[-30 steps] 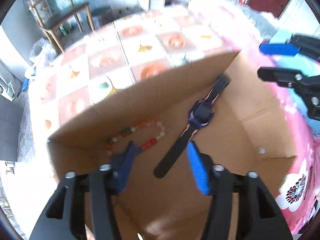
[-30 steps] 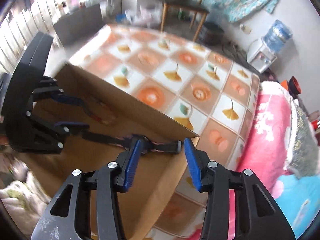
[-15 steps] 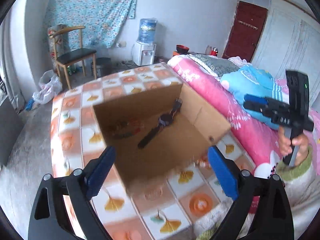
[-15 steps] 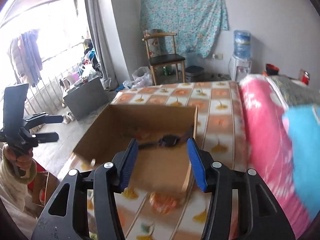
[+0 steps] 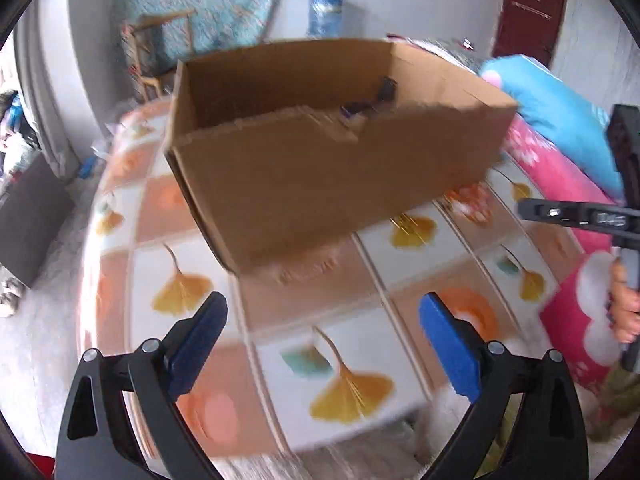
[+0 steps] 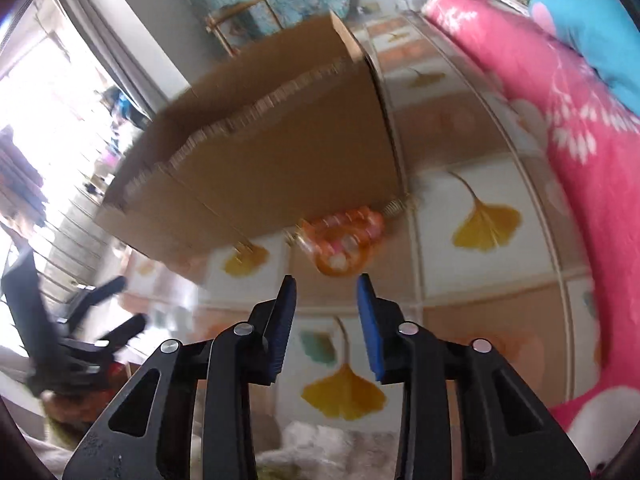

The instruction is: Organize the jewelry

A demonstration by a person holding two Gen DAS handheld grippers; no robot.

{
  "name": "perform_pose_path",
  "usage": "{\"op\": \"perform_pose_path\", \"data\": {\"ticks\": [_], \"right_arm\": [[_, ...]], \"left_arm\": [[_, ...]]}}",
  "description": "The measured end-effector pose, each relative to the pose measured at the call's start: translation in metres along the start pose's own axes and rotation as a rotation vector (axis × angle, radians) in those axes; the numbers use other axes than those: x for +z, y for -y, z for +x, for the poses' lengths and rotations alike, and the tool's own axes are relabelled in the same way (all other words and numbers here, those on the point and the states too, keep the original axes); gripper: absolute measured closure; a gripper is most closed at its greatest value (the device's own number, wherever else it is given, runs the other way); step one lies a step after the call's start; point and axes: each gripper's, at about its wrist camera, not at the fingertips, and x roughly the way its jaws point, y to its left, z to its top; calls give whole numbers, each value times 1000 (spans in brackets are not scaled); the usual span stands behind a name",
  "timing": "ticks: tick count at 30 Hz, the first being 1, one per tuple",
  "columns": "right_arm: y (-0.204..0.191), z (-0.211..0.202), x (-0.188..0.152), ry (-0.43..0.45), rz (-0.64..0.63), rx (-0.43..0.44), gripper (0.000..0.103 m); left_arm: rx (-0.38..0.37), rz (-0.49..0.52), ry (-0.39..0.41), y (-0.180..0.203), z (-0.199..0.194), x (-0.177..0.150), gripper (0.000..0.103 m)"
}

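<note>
A brown cardboard box (image 5: pixel 320 168) stands on the leaf-patterned tablecloth (image 5: pixel 360 360). Over its near wall shows part of a dark watch (image 5: pixel 370 100) lying inside. Outside, at the box's near corner, a blurred orange and pink bead bracelet (image 6: pixel 344 232) lies on the cloth, with a small gold piece (image 6: pixel 396 208) beside it. My left gripper (image 5: pixel 322 314) hovers wide open over the table's near part, with nothing in it. My right gripper (image 6: pixel 326 280) points at the bracelet from a short way off. Its jaws are closing with nothing between them.
A pink flowered quilt (image 6: pixel 580 160) and a blue pillow (image 5: pixel 560 120) lie along the table's right side. A hand (image 5: pixel 626 312) holds the right gripper at the right edge of the left wrist view. A wooden chair (image 5: pixel 156 52) and a water dispenser (image 5: pixel 326 12) stand behind.
Both grippers have pulled back from the box and sunk toward the table's near edge. The left jaws have spread wide; the right jaws have narrowed and that view has rolled.
</note>
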Motion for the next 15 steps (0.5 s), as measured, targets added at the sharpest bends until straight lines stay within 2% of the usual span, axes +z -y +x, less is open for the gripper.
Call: {"op": "perform_pose_path", "data": {"ticks": [5,9,15], "right_arm": [[-5,8,30,46,8,44,79],[-5,20,50,33,36,86,80],[-1,31,50,-4,68,134,81]], "left_arm": [[107,-62,61,-23,11,18,8],[137,-114,73,-41,15,25,8],[166,-163,83,-59,20,30,8]]}}
